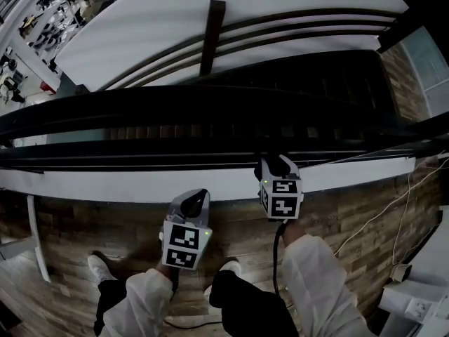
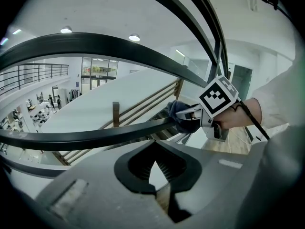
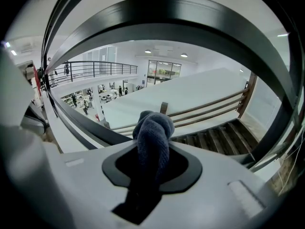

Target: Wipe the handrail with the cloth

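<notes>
Cloth (image 3: 152, 135) pinched in right gripper (image 1: 279, 166), seemingly touching handrail (image 2: 95, 138)

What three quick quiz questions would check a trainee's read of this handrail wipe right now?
1. True or false: the left gripper holds the dark blue cloth.
2. The cloth is: A) on the floor; B) in the right gripper, against the handrail; C) draped over a stair step.
3. Fill in: the left gripper's jaws are ____, with nothing between them.
Key: 1 false; 2 B; 3 shut.
</notes>
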